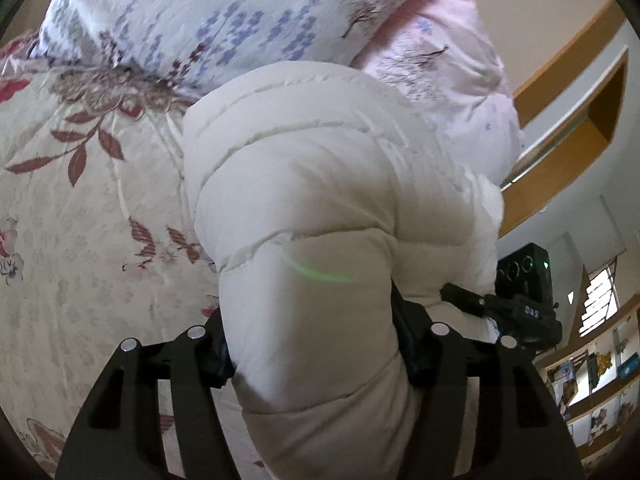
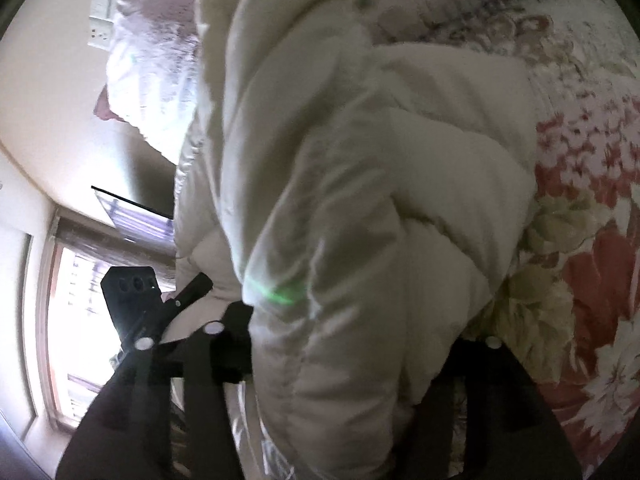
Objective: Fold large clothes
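Left wrist view: your left gripper (image 1: 312, 360) has a thick roll of the white puffer jacket (image 1: 320, 184) wedged between its fingers, pads pressing into the padding from both sides at a middling spread, which the bulk of the quilting forces. The jacket rises toward 12 o'clock, lying over the floral bedspread (image 1: 80, 208), with the flowered pillows (image 1: 192, 20) beyond it at 11 o'clock. At 3 o'clock you can see your other gripper's body poking out from behind the fabric.

In the right wrist view, your right gripper (image 2: 352, 344) is likewise clamped on a fat fold of the jacket (image 2: 360, 160), jaws held fairly wide by the padding; the far finger is mostly buried, so I can't tell how deep the bite goes. The bedspread (image 2: 592, 240) shows at 3 o'clock.

Both grips sit close together on one edge, which looks like you're carrying that edge across for a fold. Padding this slippery may squirm loose.
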`<state>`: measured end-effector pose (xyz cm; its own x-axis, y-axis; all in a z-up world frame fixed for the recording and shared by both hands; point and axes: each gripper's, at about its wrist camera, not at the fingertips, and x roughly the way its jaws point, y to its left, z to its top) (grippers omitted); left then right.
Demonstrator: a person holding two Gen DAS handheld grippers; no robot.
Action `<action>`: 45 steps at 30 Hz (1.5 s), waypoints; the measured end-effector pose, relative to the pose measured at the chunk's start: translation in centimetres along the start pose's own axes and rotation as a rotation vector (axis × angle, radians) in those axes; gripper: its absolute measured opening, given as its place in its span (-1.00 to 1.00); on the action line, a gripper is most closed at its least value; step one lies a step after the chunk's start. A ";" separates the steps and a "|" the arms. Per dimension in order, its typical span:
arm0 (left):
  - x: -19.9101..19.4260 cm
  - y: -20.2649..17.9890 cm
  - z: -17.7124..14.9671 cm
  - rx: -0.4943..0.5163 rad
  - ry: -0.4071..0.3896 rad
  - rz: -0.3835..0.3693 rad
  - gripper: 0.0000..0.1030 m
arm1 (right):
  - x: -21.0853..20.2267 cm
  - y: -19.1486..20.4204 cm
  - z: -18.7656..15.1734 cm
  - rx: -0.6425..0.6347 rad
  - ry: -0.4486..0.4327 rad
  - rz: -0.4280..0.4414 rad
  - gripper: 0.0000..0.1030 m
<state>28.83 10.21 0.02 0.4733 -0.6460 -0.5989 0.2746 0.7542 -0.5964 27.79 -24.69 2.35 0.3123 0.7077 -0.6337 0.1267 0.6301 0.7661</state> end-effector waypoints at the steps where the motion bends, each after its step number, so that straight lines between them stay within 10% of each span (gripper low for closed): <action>1: -0.1 0.1 0.1 -0.006 0.000 0.004 0.28 | 0.0 0.3 -0.1 -0.003 0.001 -0.023 0.20; 4: -1.1 -0.5 0.0 0.014 -0.020 0.036 0.37 | -1.1 1.1 -0.2 -0.011 -0.013 -0.106 0.53; 16: -8.3 -9.0 -3.7 0.331 -0.219 0.166 0.38 | -9.9 1.8 3.7 -0.012 -0.348 -0.209 0.57; 19: -8.0 -10.5 -5.1 0.382 -0.196 0.157 0.38 | -7.5 2.3 4.9 -0.014 -0.325 -0.230 0.34; 22: -6.4 -11.2 -5.5 0.421 -0.161 0.194 0.38 | -5.0 2.9 5.5 -0.042 -0.289 -0.218 -0.51; 26: -5.0 -10.4 -5.8 0.419 -0.131 0.235 0.38 | -4.6 1.7 5.4 -0.009 -0.331 -0.295 -0.67; 36: -2.7 -10.6 -5.9 0.462 -0.136 0.271 0.38 | -2.4 -0.7 4.8 0.054 -0.326 -0.471 -0.65; 41: -3.8 -11.3 -6.4 0.464 -0.164 0.274 0.38 | -3.7 -0.1 4.2 0.024 -0.331 -0.509 -0.07; 45: -5.9 -11.2 -6.7 0.463 -0.212 0.308 0.40 | -6.8 2.9 1.1 -0.103 -0.396 -0.473 -0.07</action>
<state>17.42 4.79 6.61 0.7331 -0.3874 -0.5590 0.4120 0.9069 -0.0883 27.04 -28.01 9.01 0.5727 0.1851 -0.7986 0.2513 0.8876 0.3860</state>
